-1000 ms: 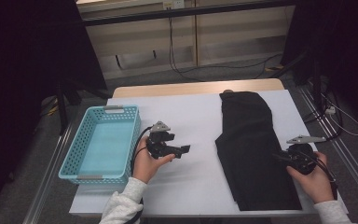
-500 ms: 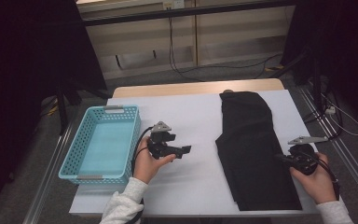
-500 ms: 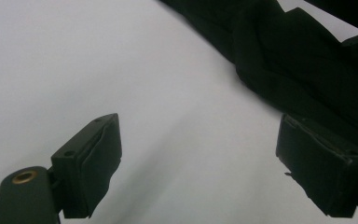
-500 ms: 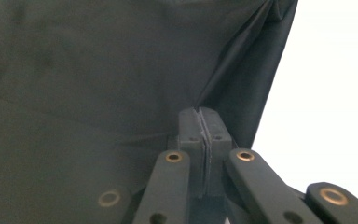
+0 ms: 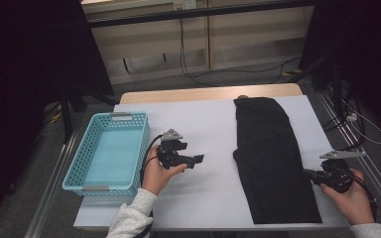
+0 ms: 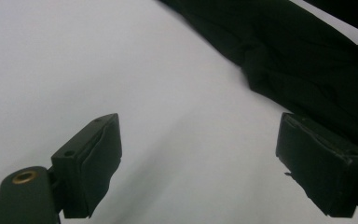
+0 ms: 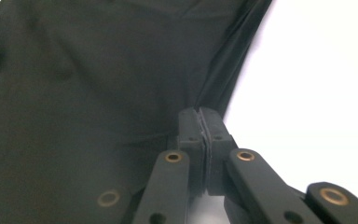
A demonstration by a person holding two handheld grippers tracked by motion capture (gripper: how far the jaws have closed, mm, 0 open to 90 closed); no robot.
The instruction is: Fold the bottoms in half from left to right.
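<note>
The black cloth (image 5: 273,158) lies flat along the table's (image 5: 208,124) right half, my right claw (image 5: 311,174) has just closed on its right edge with fabric pinched between, my left claw (image 5: 198,159) hangs wide apart over bare table, holding nothing, and the blue basket (image 5: 79,173) sits empty at left.

A black folded garment (image 5: 273,158) lies lengthwise, flat on the table's right side.
</note>
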